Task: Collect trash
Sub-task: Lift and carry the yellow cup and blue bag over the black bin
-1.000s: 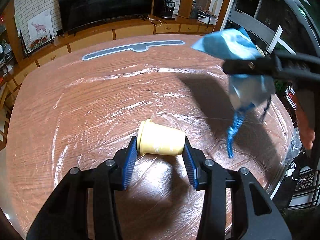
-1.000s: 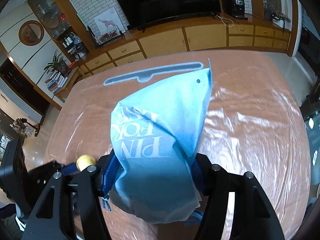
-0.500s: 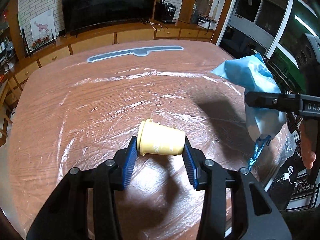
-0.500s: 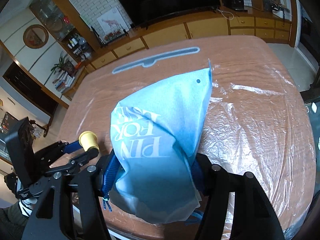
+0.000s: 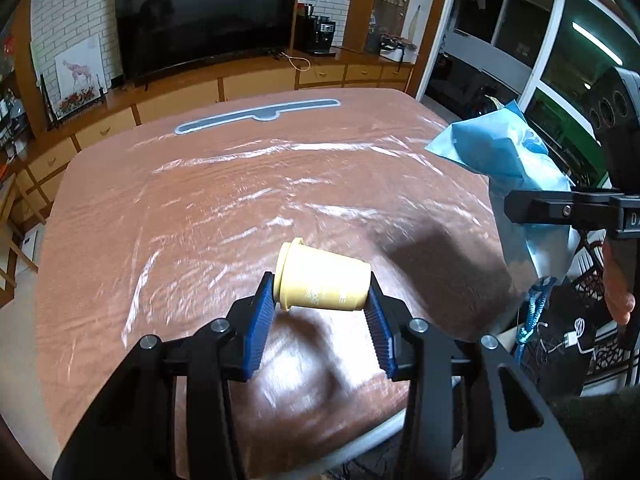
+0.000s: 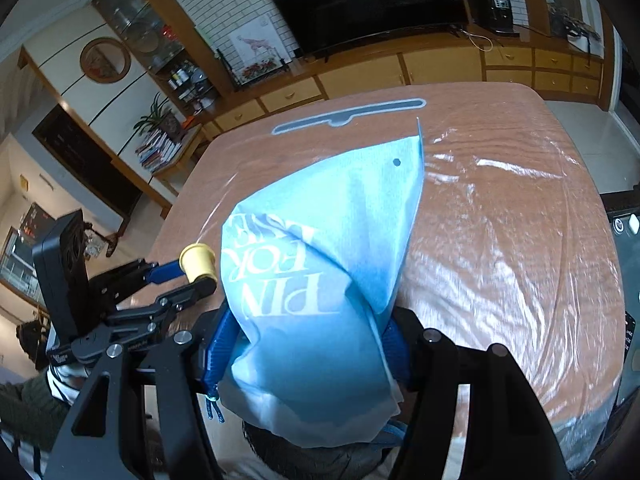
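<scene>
My left gripper point(image 5: 322, 302) is shut on a yellow paper cup point(image 5: 322, 282), held sideways above the near part of the plastic-covered wooden table point(image 5: 224, 200). The cup also shows at the left of the right wrist view point(image 6: 197, 260). My right gripper point(image 6: 308, 344) is shut on a light blue bag point(image 6: 320, 280) with white lettering, held off the table's right side. The bag also shows at the right of the left wrist view point(image 5: 504, 160). A blue cord point(image 5: 532, 316) hangs below it.
A grey flat strip point(image 5: 258, 114) lies at the table's far edge. Behind it stand wooden cabinets point(image 5: 256, 84) with a large TV point(image 5: 204, 16). Cables and a dark crate point(image 5: 576, 332) lie on the floor right of the table.
Both grippers have pulled back toward the near side and lifted, so the table looks farther. The blue bag has moved from over the table to beyond its right edge. The grips hold.
</scene>
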Demonstrator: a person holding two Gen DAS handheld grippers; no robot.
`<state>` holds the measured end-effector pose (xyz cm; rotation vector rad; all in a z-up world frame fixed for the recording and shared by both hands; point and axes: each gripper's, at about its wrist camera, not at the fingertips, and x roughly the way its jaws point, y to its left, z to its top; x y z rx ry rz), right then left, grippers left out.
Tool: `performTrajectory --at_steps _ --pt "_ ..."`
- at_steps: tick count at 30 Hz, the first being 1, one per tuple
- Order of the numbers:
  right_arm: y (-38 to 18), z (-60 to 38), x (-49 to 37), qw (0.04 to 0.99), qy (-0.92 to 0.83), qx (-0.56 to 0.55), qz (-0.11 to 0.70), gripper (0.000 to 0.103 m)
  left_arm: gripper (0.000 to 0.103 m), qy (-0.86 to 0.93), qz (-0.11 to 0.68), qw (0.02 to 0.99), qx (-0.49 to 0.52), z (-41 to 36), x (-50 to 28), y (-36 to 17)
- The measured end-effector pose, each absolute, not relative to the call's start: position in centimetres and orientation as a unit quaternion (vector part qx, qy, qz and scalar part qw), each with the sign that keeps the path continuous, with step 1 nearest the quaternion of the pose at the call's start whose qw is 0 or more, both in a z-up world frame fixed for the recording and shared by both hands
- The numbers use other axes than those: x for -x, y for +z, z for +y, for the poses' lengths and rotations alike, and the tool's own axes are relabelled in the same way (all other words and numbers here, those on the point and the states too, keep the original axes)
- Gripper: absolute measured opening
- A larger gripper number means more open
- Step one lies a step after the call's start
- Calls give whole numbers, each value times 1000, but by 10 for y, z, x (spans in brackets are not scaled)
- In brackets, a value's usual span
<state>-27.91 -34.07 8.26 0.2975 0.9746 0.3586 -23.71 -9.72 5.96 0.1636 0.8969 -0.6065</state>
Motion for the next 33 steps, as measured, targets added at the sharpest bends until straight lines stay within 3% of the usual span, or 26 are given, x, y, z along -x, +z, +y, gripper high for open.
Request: performTrajectory --at_steps 18,33 --pt "66 -316 372 827 212 -112 508 62 45 -355 436 819 -112 -91 319 55" --pt "29 -299 408 786 234 -70 567 62 45 -398 475 770 -153 -107 366 19"
